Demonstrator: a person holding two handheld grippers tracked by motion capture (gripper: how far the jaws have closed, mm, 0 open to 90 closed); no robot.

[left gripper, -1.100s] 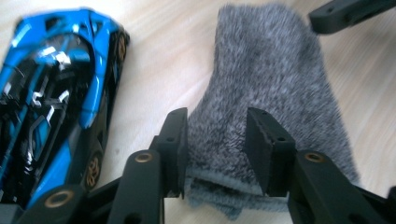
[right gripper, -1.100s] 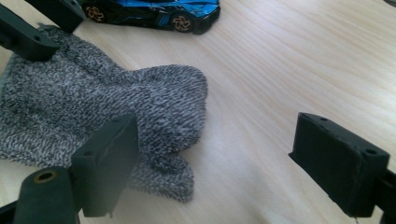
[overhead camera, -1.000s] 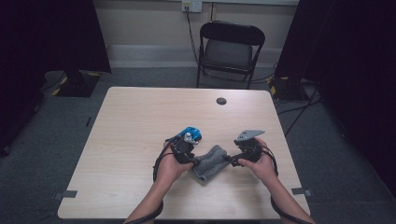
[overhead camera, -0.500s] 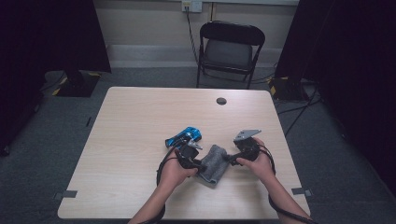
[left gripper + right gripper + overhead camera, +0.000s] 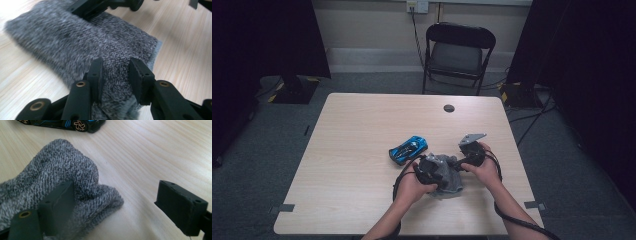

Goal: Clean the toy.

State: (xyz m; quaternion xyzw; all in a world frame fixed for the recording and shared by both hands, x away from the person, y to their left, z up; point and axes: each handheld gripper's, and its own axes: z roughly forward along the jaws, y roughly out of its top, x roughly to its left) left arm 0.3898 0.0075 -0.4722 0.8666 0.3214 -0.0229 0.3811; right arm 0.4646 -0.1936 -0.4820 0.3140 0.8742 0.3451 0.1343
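Note:
A grey knitted cloth [image 5: 451, 178] lies bunched on the wooden table [image 5: 352, 165] between my two hands. My left gripper [image 5: 432, 171] sits on its near-left part. In the left gripper view [image 5: 117, 75] its jaws pinch a thick fold of the cloth [image 5: 75, 42], and they have just eased open a little. My right gripper [image 5: 468, 153] stands at the cloth's right end. The right gripper view [image 5: 125, 202] has it wide open: one jaw rests against a hump of the cloth [image 5: 67, 170], the other hangs over bare wood. A blue toy car [image 5: 408, 148] sits just left of the cloth.
A small black round disc [image 5: 449, 108] lies near the table's far edge. A black folding chair [image 5: 457, 55] stands behind the table. The car [image 5: 65, 123] lies just past the cloth in the right gripper view. Dark curtains flank the room.
My left hand has slid right, toward the right gripper, and pushed the cloth into a shorter, thicker heap. The car now stands apart from the left hand. The right hand shifted slightly.

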